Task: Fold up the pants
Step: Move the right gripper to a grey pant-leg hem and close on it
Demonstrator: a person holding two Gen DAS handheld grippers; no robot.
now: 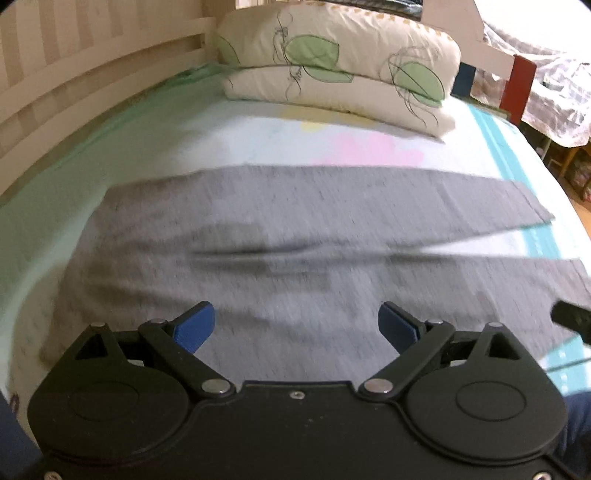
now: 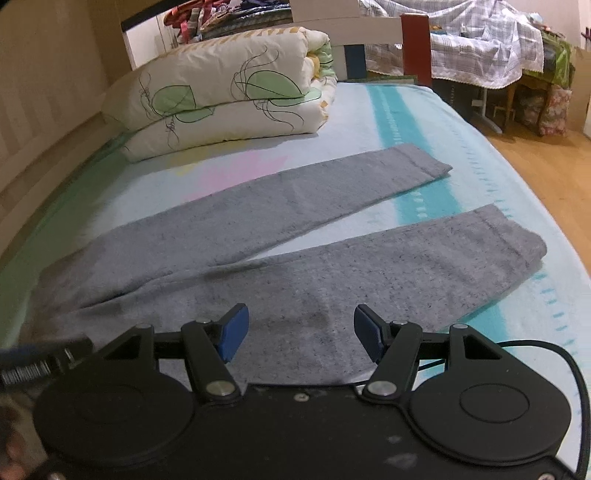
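Pants (image 2: 295, 236) (grey, no legible label) lie unfolded.

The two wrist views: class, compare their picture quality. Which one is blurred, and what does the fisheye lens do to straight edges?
Left wrist view: motion blur smears the grey pants and bedsheet, though the left hand-held gripper stays sharp. Right wrist view: mostly crisp, with the pants' knit texture visible, blurring only at the left edge. Both views: the fisheye bows the bed's edges into curves.

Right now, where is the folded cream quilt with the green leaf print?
The folded cream quilt lies at the far end of the bed against the white bed frame, beyond the grey pants, upper left in the right wrist view.
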